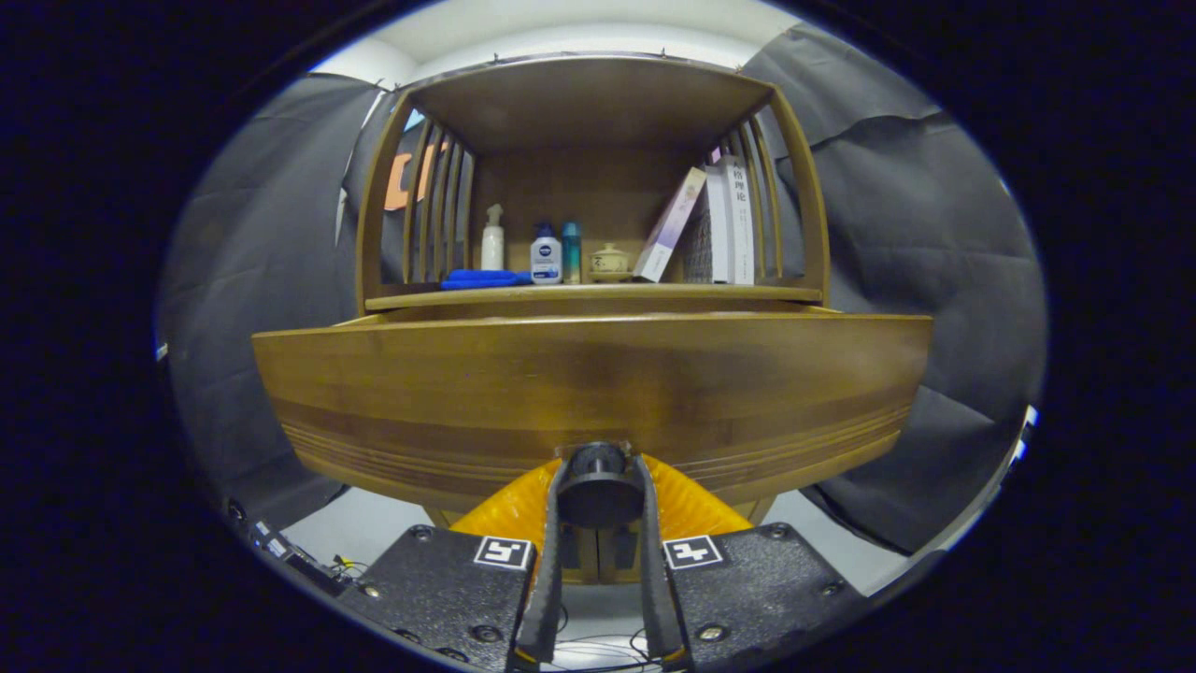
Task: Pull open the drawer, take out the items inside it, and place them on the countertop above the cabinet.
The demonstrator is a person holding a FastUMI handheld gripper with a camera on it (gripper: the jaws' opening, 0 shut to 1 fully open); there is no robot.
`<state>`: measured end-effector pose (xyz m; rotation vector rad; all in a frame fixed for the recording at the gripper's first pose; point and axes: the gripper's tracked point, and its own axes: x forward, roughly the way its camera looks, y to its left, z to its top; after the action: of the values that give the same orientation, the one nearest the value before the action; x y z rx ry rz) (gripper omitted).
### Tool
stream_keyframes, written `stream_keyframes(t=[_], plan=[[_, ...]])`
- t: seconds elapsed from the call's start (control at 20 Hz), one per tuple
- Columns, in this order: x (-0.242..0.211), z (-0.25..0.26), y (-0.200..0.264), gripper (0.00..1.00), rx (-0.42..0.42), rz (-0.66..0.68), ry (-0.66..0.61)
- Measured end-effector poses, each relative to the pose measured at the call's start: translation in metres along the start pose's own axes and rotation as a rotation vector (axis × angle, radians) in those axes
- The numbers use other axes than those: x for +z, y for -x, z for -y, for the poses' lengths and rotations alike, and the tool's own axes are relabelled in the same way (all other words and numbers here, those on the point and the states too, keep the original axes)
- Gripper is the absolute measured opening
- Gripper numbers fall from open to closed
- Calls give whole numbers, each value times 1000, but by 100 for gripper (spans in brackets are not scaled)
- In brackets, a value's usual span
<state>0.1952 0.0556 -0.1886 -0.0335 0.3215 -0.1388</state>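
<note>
Tongs (598, 491) clamped on round dark knob (598, 486) of drawer front (589, 393), both fingers pressing its sides for straight pull. Drawer partly out below worktop (598, 295); contents hidden behind front.

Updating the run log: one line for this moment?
phase: pulling drawer | tongs: shut on drawer knob | drawer: partly out | items: not visible

Your gripper (599, 491) points level and straight ahead, its jaws clamped on the drawer knob (598, 486) between them.
</note>
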Motion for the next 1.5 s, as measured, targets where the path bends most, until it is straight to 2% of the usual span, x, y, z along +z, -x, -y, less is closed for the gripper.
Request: stream_keyframes(t=[0.4,0.6,0.9,1.05,1.2,1.3,1.5], plan=[[-2,0,1,38,10,-40,-21],[-2,1,2,38,3,-22,17],[-6,14,0,67,32,-47,-62],[-4,14,2,82,79,-71,-123],[5,18,10,87,109,-74,-109],[13,24,32,92,133,-72,-77],[83,51,46,96,110,-16,-119]])
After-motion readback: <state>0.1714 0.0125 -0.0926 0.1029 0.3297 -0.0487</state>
